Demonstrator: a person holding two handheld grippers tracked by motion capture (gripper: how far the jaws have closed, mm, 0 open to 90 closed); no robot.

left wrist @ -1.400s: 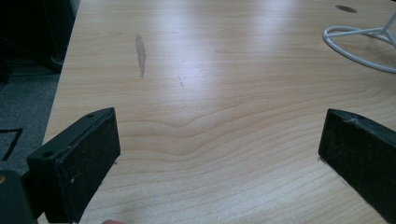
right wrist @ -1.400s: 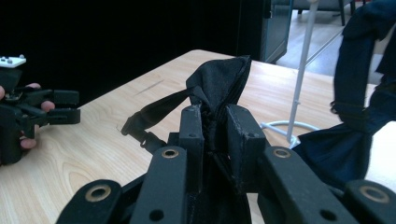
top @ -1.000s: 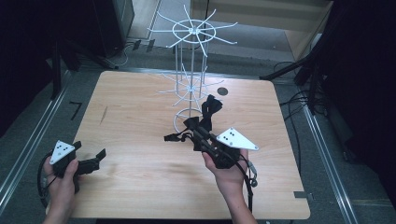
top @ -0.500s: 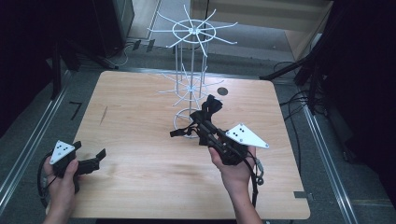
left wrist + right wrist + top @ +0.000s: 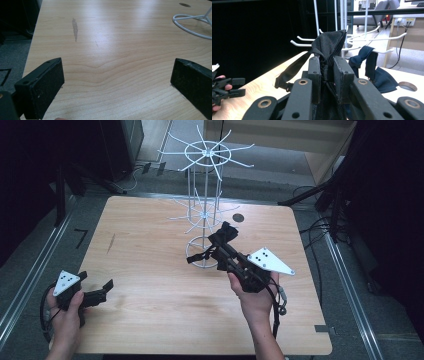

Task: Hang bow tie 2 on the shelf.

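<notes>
Fabric, soft and light: the black bow tie (image 5: 329, 47) sits pinched at its bunched middle between the right gripper (image 5: 327, 72) jaws, strap dangling left, likely to sag. Ahead stands the white wire rack (image 5: 206, 210). Left gripper (image 5: 117, 82) rests released, wide.

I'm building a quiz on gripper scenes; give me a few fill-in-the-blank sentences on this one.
1. The right gripper is shut on a black ____.
2. The left gripper rests with its jaws ____.
3. The white wire rack stands on a ____ table.
4. A dark blue bow tie hangs on the ____.

Missing words: bow tie; open; wooden; rack
</notes>
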